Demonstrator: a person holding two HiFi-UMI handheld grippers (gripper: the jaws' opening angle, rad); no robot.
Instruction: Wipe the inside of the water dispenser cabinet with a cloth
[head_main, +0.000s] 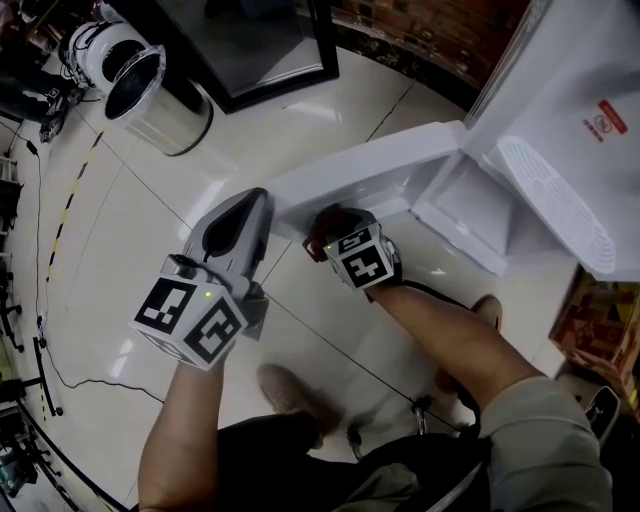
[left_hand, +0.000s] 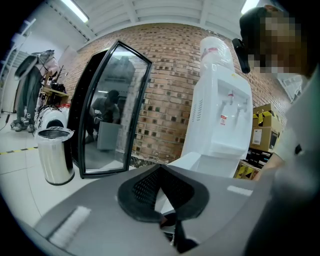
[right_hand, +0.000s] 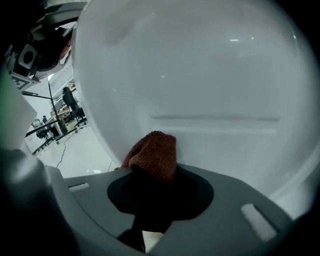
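Starting with the head view, the right gripper (head_main: 335, 236) is seen pinching a rust-brown cloth (head_main: 322, 226). The cloth is pressed ahead of its jaws against the white cabinet door (head_main: 380, 170), which stands swung open at the foot of the water dispenser (head_main: 560, 150). The open cabinet (head_main: 470, 215) lies further ahead and to that gripper's right. The left gripper (head_main: 260, 200) is held just to the left, its tip beside the door's free end; whether contact is made cannot be told.

From the left gripper view, the left gripper (left_hand: 164, 175) is shown with jaws pressed together and nothing between them. The dispenser (left_hand: 220, 115) stands ahead, with a steel bin (left_hand: 55, 155) and a black-framed glass panel (left_hand: 107, 110) off to the left.

From the right gripper view, the cloth (right_hand: 152, 155) is shown bunched between the right gripper's (right_hand: 155, 182) jaws and laid against a smooth white panel (right_hand: 200, 75) filling the field ahead.

A wiping stroke is judged to be in hand on what appears to be the door's inner face. It is best done with the cloth firmly pinched, pressure held even and strokes overlapped. The door should be steadied so that it is not pushed away. The cabinet's inner walls are judged to be left to wipe.
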